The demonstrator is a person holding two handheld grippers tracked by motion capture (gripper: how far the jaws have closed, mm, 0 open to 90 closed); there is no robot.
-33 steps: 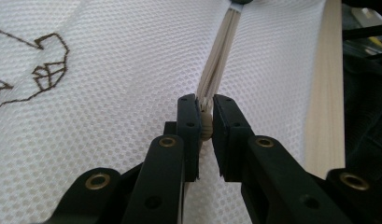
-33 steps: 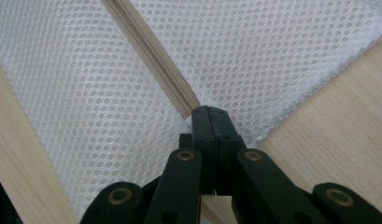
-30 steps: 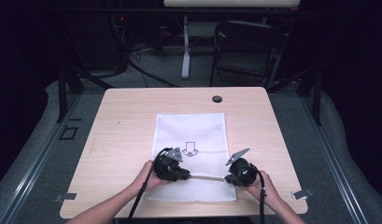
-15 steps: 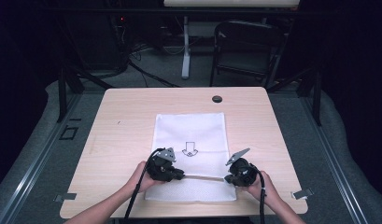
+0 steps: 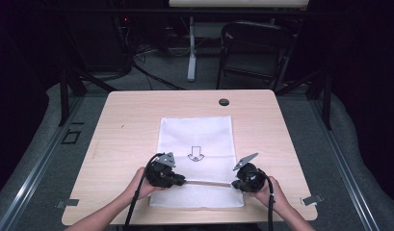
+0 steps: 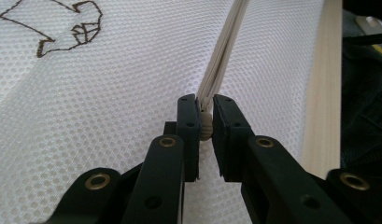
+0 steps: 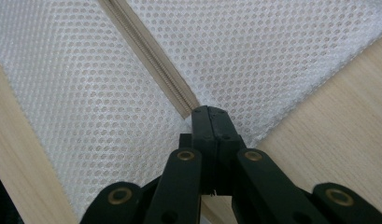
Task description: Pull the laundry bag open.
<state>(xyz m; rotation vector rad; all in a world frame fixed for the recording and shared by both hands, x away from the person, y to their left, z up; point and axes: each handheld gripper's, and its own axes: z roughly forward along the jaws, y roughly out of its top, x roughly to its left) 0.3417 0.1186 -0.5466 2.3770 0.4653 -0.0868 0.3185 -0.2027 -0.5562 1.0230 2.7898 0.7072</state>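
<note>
Mesh bag, white with a dark arrow print, lies flat on the table, its near part stretched between the left gripper and the right gripper. In the left gripper view, the left gripper is clamped on the cream zipper pull, zipper tape running ahead. In the right gripper view, the right gripper is pinched together on the zipper's end at the bag's corner.

White honeycomb-mesh bag — dark arrow print, cream zipper — on pale woodgrain table.
</note>
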